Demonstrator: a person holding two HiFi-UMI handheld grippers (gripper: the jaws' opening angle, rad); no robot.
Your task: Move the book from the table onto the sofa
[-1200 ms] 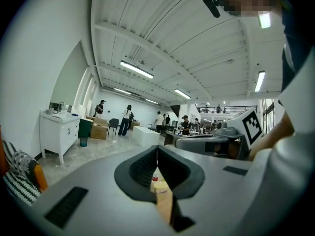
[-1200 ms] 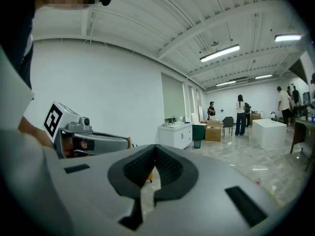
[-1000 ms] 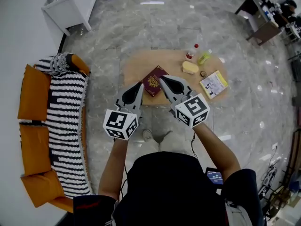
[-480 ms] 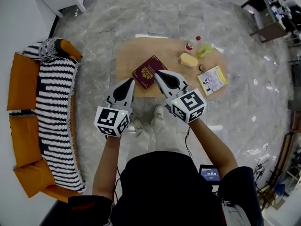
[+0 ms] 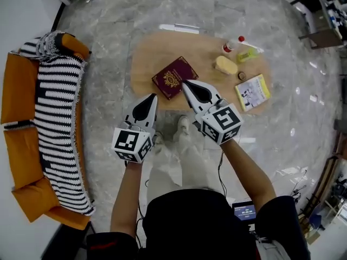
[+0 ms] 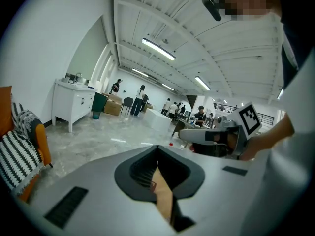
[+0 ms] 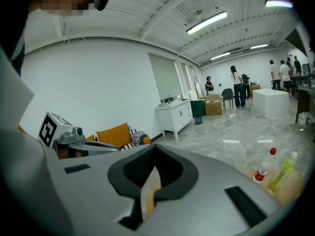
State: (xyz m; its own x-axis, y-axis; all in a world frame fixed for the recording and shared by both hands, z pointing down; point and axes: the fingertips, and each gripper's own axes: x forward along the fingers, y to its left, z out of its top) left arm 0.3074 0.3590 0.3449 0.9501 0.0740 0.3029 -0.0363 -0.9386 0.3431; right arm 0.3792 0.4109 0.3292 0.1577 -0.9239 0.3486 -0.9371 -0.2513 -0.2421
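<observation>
Head view, book: the maroon book (image 5: 174, 77) lies flat on the low wooden table (image 5: 154, 50), gripped by nothing. The sofa (image 5: 49, 118) is well apart at the left.
Head view, tongs: my left tongs (image 5: 154, 97) hang just short of the table's near edge. My right tongs (image 5: 186, 83) point at the book's near corner; whether they touch it I can't tell.
Left gripper view: jaws pressed together, nothing pinched.
Right gripper view: jaws pressed together too, and empty.
Step in hand: the approach, as I judge it; no grasp yet.
Next move: I would spread the jaws, bite the book's near edge, lift it, then carry it left to the sofa.
</observation>
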